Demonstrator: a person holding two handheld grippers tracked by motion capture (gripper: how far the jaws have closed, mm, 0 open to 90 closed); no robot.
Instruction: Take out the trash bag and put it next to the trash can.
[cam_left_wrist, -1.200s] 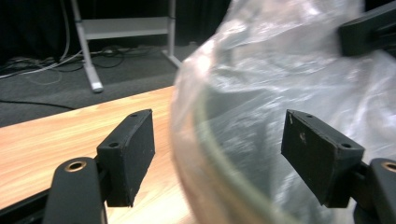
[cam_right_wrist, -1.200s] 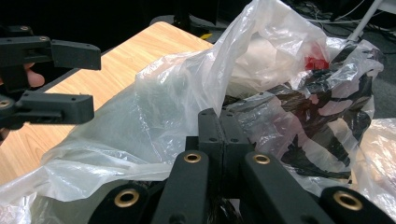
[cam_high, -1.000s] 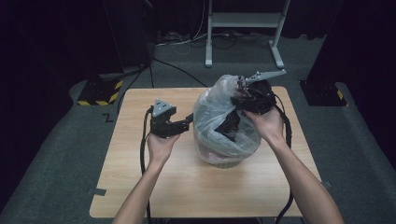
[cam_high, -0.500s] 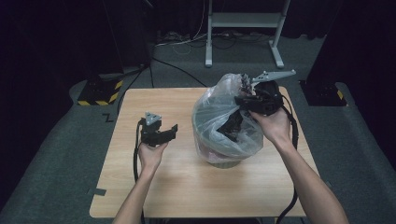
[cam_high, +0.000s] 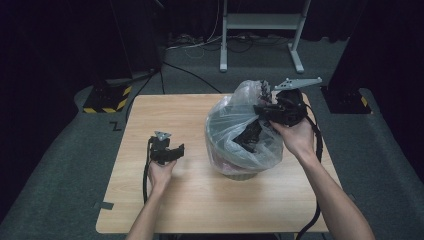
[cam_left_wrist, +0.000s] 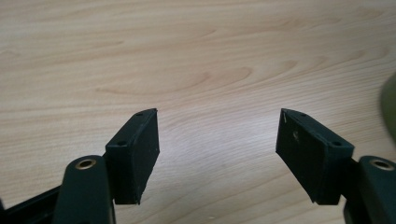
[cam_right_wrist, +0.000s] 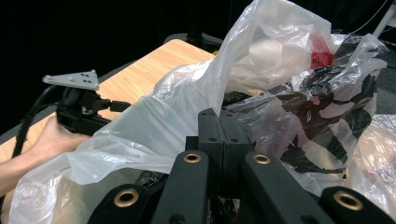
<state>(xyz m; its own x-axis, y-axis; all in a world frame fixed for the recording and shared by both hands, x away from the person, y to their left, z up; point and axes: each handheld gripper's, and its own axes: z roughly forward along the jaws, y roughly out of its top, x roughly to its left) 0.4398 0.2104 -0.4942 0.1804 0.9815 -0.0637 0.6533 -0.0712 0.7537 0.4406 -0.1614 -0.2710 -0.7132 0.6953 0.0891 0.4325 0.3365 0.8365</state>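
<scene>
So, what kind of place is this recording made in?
Probably a lab or studio set up for recording, not a home. A lone wooden table stands on grey carpet, dark curtains hang around it, cables run over the floor, and a metal stand stands behind.

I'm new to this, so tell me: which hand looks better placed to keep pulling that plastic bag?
Right: the right gripper is shut on the plastic bag. The left gripper is open over bare table.

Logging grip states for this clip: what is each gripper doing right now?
Left gripper: open, holding nothing, over the table.
Right gripper: closed on the clear plastic bag.
</scene>
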